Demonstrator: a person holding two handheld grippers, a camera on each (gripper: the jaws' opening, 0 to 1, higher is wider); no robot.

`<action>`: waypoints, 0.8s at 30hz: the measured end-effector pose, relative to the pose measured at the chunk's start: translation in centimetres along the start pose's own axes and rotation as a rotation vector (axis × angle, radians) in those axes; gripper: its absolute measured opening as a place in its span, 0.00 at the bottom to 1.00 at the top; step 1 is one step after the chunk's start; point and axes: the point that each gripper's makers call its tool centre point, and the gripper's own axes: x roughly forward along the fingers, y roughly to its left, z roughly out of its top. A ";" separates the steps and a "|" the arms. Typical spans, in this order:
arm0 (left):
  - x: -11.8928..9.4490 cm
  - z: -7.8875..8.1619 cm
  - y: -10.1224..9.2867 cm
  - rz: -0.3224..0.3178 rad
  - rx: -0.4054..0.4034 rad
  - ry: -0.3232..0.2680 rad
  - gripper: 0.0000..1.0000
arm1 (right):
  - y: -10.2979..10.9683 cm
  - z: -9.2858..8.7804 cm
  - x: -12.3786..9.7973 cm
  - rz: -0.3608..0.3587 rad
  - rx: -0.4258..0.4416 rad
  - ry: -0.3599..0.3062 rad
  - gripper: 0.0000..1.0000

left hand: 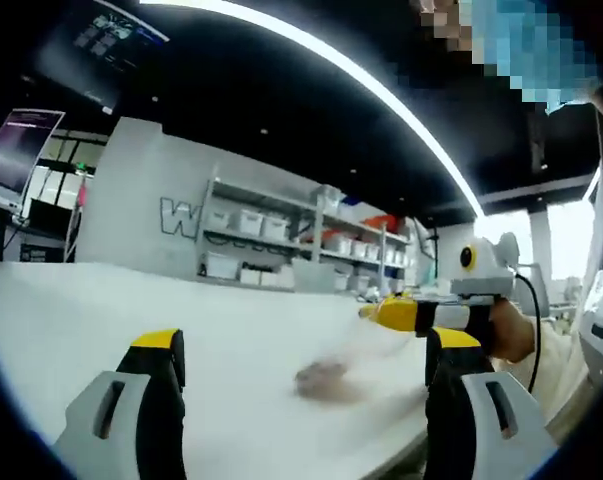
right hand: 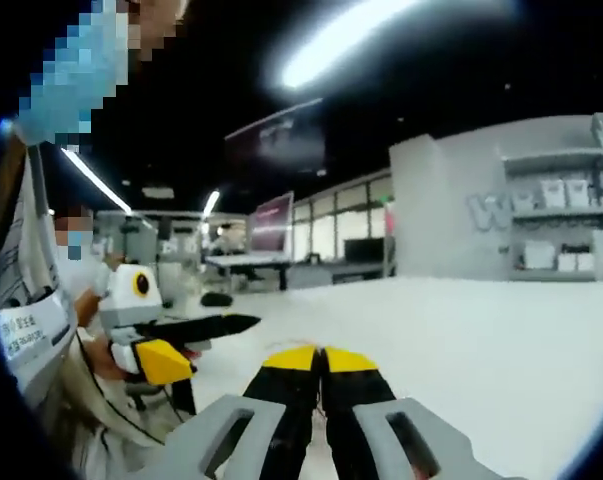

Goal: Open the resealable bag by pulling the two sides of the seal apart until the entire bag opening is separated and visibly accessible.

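Observation:
My left gripper [left hand: 306,345] is open, its yellow-tipped jaws set wide apart above the white table [left hand: 131,300]. Between them lies a blurred, pale brownish smudge [left hand: 326,378] on the table; I cannot tell whether it is the bag. My right gripper [left hand: 373,312] comes in from the right, held by a hand [left hand: 511,335], with its yellow tip just above that smudge. In the right gripper view my right gripper [right hand: 321,358] is shut, yellow tips pressed together, and nothing clearly shows between them. The left gripper [right hand: 206,340] hangs at the left there.
The table's front edge [left hand: 381,465] runs near my jaws. Shelves with white bins [left hand: 281,240] stand against a grey wall behind the table. A person in white [right hand: 41,330] stands close at the left of the right gripper view. Desks and monitors [right hand: 271,225] are far back.

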 end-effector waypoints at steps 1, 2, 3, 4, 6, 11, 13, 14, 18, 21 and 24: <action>0.0 0.0 0.0 0.000 -0.003 -0.003 1.00 | -0.2 0.2 0.0 0.000 0.005 -0.002 0.00; -0.1 0.0 0.0 0.002 -0.009 -0.003 1.00 | -0.3 0.4 0.0 -0.001 0.010 -0.002 0.00; -0.1 0.0 0.0 0.002 -0.012 -0.002 1.00 | -0.4 0.5 0.0 -0.002 0.013 -0.001 0.00; -0.2 0.0 0.0 0.002 -0.013 -0.001 1.00 | -0.5 0.7 0.0 -0.003 0.012 -0.003 0.00; -0.2 -0.1 0.1 0.007 -0.013 0.001 1.00 | -0.6 1.0 0.0 -0.004 0.007 -0.007 0.00; -0.3 0.1 -0.1 -0.003 -0.007 -0.010 1.00 | -0.4 1.7 0.0 0.000 -0.013 -0.017 0.00; -0.2 -0.2 -0.2 -0.006 -0.007 0.001 1.00 | -0.4 1.9 0.1 0.002 -0.016 -0.020 0.00; -0.2 -0.3 -0.2 -0.006 -0.011 0.007 1.00 | -0.4 2.1 0.1 0.002 -0.018 -0.022 0.00; -0.2 -0.8 0.0 -0.003 -0.019 0.029 1.00 | -0.5 2.8 0.0 0.005 -0.028 -0.031 0.00; -0.3 -0.9 0.0 0.000 -0.019 0.033 1.00 | -0.6 3.3 0.0 0.002 -0.038 -0.036 0.00; -0.4 -0.8 0.1 0.001 -0.027 0.028 1.00 | -0.7 3.7 -0.1 -0.003 -0.052 -0.042 0.00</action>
